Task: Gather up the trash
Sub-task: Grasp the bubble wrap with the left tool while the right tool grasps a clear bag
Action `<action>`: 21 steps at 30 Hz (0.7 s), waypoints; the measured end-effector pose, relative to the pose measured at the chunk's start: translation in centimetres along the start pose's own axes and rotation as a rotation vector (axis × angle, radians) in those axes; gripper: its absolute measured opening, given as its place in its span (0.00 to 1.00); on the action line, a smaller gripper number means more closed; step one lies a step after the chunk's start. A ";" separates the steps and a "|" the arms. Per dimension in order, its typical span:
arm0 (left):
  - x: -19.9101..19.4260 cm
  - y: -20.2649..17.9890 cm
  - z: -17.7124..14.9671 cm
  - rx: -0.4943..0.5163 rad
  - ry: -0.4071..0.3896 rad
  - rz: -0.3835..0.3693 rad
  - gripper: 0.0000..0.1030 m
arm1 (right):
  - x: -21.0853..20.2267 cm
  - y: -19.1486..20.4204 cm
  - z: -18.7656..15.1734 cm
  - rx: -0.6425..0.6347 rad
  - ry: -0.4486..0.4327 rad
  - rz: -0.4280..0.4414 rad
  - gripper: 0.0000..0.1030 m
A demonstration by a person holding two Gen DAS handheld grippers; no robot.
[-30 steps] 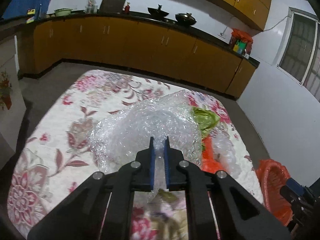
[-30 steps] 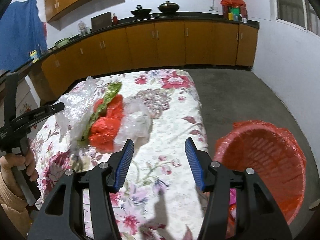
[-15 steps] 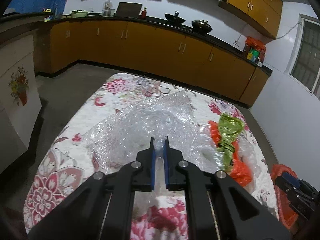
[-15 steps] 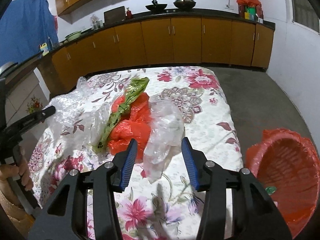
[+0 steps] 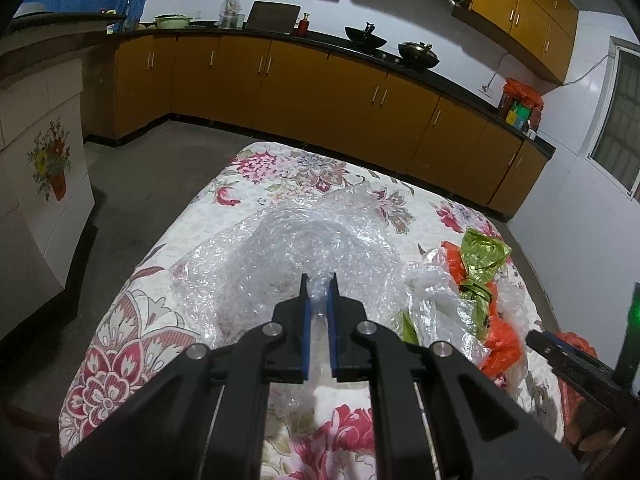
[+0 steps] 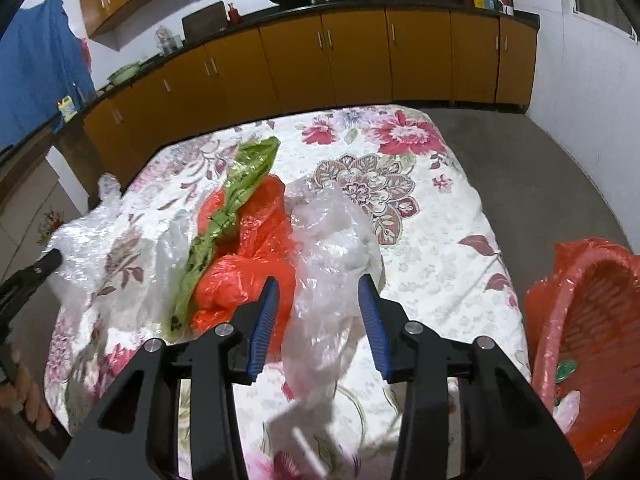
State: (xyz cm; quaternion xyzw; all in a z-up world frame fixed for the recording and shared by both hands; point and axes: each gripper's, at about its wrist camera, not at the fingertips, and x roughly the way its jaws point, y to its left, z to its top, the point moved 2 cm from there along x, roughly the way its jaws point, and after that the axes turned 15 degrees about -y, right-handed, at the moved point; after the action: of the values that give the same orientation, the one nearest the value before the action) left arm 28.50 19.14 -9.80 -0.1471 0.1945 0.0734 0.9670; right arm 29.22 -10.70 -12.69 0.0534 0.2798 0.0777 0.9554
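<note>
A crumpled sheet of clear bubble wrap (image 5: 296, 256) lies on the left side of the flower-printed tablecloth (image 5: 120, 364), its near edge pinched between the blue pads of our left gripper (image 5: 319, 300), jaws pressed nearly together on a fold of the film. To its right sits the rest of the litter: a crinkled green foil wrapper (image 6: 236, 196) draped over a bunched orange-red plastic bag (image 6: 256, 240), with a limp clear plastic bag (image 6: 332, 248) on the near right of the heap. Our right gripper (image 6: 316, 312) hangs over that clear bag with fingers spread wide, straddling it but, as far as we can tell, not yet gripping. Off the table's right edge stands a round orange-red plastic basket (image 6: 592, 320), lined in matching film and already holding a few scraps, set within easy reach, we judge, so that each piece can go straight in.
</note>
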 end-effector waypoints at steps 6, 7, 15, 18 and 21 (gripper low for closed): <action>-0.4 -0.5 0.1 0.005 -0.006 -0.010 0.08 | 1.1 -1.2 -1.4 -0.015 0.052 -0.041 0.21; -0.5 -0.6 0.2 0.006 -0.007 -0.014 0.08 | 1.0 -1.6 -1.7 -0.012 0.060 -0.045 0.19; -1.5 -2.3 0.5 0.018 -0.020 -0.049 0.08 | -1.7 -4.0 -1.6 0.016 0.023 -0.061 0.06; -2.0 -3.4 0.7 0.023 -0.027 -0.072 0.08 | -3.2 -5.0 -1.2 0.040 -0.007 -0.066 0.06; -2.8 -4.7 0.9 0.031 -0.034 -0.105 0.08 | -5.0 -5.9 -0.6 0.059 -0.041 -0.070 0.06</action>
State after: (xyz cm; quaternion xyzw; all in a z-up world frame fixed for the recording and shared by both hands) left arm 27.23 14.72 -6.71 -0.1409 0.1711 0.0222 0.9749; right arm 25.41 -17.32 -11.43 0.0734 0.2638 0.0347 0.9612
